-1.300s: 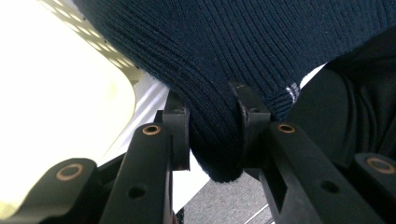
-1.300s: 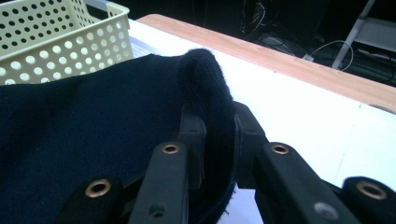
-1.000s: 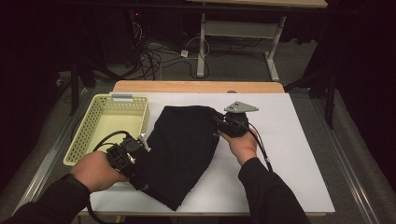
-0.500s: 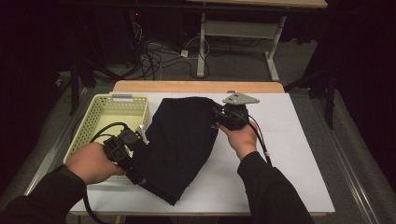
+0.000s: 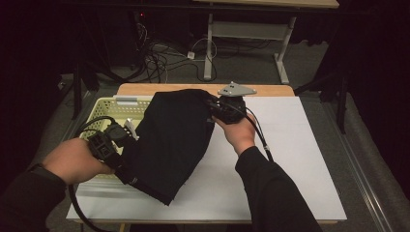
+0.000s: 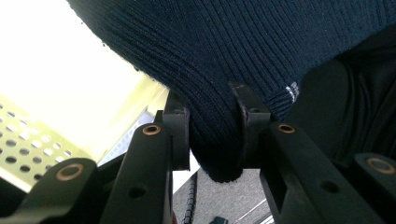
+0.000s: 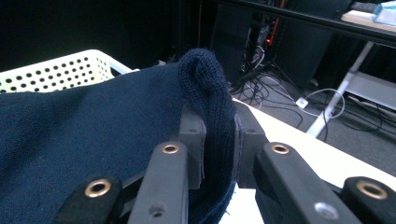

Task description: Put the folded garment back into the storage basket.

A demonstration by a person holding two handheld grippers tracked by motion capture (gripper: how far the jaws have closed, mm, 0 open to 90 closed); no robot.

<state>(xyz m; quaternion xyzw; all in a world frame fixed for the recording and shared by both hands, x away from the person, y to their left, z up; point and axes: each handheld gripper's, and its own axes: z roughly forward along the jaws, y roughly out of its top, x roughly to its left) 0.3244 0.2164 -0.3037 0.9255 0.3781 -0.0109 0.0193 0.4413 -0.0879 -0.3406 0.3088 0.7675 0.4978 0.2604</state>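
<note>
Now we hold the dark navy knit sweater (image 5: 174,140) over the white table (image 5: 290,159) and yellow basket (image 5: 121,104); our left gripper (image 6: 212,140) and right gripper (image 7: 219,140) both clench its ribbed edge.

1. the dark navy ribbed knit garment (image 5: 174,140) covers the right part of the pale yellow perforated plastic basket (image 5: 121,104).
2. the garment's upper part runs past the top edge in the left gripper view.
3. the person's dark sleeves are cut off at the bottom edge.
</note>
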